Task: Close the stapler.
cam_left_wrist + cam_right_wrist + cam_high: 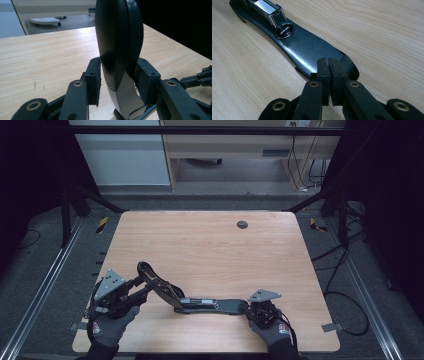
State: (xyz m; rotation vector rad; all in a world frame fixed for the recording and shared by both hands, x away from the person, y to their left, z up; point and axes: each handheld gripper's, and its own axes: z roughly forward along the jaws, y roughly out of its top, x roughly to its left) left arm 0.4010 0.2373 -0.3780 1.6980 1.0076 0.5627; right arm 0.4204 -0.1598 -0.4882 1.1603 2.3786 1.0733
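A black stapler lies opened out on the wooden table near its front edge. Its base rests flat, with the metal magazine and round anvil showing. The stapler's top arm is raised up to the left. My left gripper is shut on that arm, one pad on each side of it. At the base's right end my right gripper is shut, its tips resting on the base. In the high view the left gripper and right gripper are held by gloved hands.
A dark round grommet sits at the table's far side. Metal rails run along the floor on both sides, with cables at the right. A wooden desk stands beyond the table.
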